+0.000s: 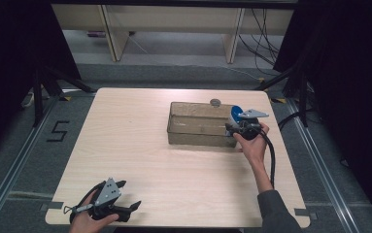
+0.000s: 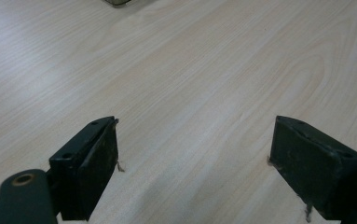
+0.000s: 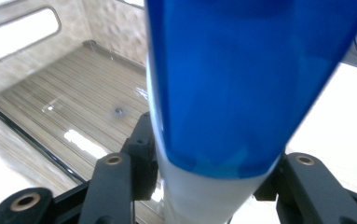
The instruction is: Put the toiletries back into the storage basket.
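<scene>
High view: the right gripper point(image 1: 236, 125) holds a blue-and-white cup point(image 1: 235, 114) at the clear bin's point(image 1: 198, 127) right end, near the surface's far right corner; the left gripper point(image 1: 125, 196) idles at the near edge. Left gripper view: jaws apart, nothing between. Right gripper view: jaws clamped on the cup above the bin's bare floor, so placing it inside seems left.

I see a pale wood-grain counter point(image 1: 140, 145) with rounded corners. A clear plastic bin point(image 1: 198, 127) sits on its far right part. Just behind the bin, a small round grey object point(image 1: 215, 102) lies on the counter near the far edge.
</scene>
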### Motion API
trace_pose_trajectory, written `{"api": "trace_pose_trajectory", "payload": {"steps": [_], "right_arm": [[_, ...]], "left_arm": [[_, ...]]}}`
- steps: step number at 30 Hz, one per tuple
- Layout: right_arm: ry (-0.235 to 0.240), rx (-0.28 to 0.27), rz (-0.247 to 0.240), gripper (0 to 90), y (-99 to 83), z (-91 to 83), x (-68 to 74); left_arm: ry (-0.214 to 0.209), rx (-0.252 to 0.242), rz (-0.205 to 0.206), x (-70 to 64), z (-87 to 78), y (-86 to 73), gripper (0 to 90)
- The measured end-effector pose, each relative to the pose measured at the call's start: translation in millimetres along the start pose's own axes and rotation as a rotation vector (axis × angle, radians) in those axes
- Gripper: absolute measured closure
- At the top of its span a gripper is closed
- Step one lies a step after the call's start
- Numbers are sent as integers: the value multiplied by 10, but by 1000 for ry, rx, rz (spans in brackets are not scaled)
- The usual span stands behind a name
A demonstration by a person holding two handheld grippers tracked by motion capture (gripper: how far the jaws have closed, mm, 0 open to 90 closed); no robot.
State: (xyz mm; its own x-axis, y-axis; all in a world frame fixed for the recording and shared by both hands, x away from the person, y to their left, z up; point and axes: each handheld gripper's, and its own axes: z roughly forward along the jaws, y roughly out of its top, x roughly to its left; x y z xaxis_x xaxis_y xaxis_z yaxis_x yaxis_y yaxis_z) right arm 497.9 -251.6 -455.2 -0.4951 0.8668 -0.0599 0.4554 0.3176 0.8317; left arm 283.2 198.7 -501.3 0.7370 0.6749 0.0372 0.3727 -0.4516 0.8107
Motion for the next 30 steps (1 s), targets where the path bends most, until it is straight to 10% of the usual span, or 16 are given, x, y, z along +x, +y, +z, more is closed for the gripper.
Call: {"api": "trace_pose_trajectory", "payload": {"steps": [12,30], "right_arm": [[2,-47,64,317,47,-59,5],[18,-94,124,234,62,-261,35]], "left_arm": [[2,-5,0,-5,8,-4,149],[-1,-4,5,2,7,-3,149]]}}
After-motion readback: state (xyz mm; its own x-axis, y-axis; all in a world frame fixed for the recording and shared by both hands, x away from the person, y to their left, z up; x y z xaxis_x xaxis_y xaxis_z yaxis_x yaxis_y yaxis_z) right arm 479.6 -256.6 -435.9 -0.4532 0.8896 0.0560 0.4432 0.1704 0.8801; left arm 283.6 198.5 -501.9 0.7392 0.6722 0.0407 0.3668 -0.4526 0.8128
